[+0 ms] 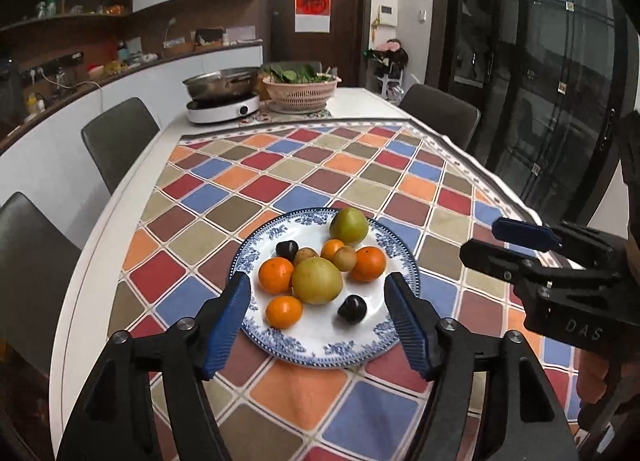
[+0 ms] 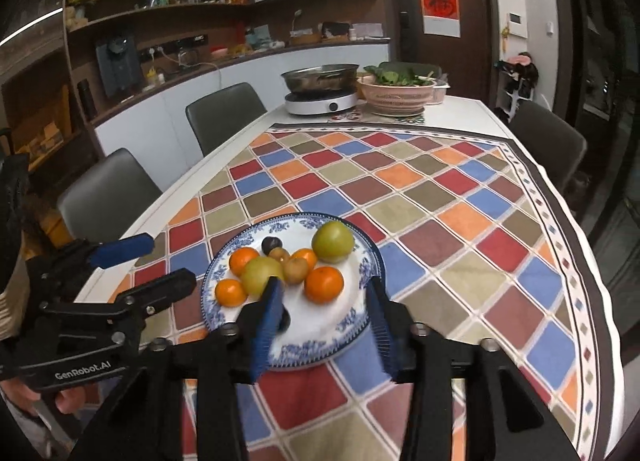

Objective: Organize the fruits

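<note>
Plate [image 1: 326,345] sits on the checked cloth [image 1: 304,177] at the near end of the desk [image 1: 132,197], carrying all the fruit: two green-yellow fruits [image 1: 317,280], four oranges [image 1: 276,275], two brown kiwis [image 1: 345,258], two dark plums [image 1: 352,310]. Left claw [image 1: 318,325] open wide, empty, fingers either side of the plate's near half; right claw [image 2: 322,325] also open and empty, over the plate's near rim. Far end of desk: pan on cooker [image 1: 222,106], basket of greens [image 1: 301,92].
</note>
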`<state>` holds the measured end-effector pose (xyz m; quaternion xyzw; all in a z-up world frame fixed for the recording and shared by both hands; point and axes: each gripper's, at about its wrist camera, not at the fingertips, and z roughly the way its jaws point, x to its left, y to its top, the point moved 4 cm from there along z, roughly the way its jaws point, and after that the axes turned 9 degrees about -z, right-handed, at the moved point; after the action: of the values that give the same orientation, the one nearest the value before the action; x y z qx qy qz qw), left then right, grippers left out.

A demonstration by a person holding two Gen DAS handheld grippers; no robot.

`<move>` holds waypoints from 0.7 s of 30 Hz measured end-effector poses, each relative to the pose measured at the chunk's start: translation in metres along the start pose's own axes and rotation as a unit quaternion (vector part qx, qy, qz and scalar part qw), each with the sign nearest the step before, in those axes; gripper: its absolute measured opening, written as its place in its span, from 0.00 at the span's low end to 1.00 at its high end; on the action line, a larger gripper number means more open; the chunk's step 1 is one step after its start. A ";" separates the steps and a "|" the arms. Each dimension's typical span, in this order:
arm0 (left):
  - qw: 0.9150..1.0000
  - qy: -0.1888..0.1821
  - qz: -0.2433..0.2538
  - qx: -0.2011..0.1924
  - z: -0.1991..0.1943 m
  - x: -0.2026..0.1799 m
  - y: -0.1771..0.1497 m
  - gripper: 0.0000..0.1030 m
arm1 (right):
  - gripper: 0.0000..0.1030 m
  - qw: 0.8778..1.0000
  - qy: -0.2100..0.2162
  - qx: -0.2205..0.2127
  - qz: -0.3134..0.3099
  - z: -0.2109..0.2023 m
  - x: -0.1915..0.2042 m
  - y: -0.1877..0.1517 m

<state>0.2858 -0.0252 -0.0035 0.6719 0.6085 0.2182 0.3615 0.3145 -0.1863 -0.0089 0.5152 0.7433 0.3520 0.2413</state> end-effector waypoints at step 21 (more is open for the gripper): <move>0.997 0.032 0.000 -0.071 -0.103 -0.026 -0.055 0.89 | 0.69 0.999 -0.040 -0.033 0.008 -0.109 0.025 -0.062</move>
<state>0.1695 -0.0276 0.0254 0.6372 0.6026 0.2826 0.3886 0.1903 -0.2067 0.0122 0.5262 0.7169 0.3578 0.2848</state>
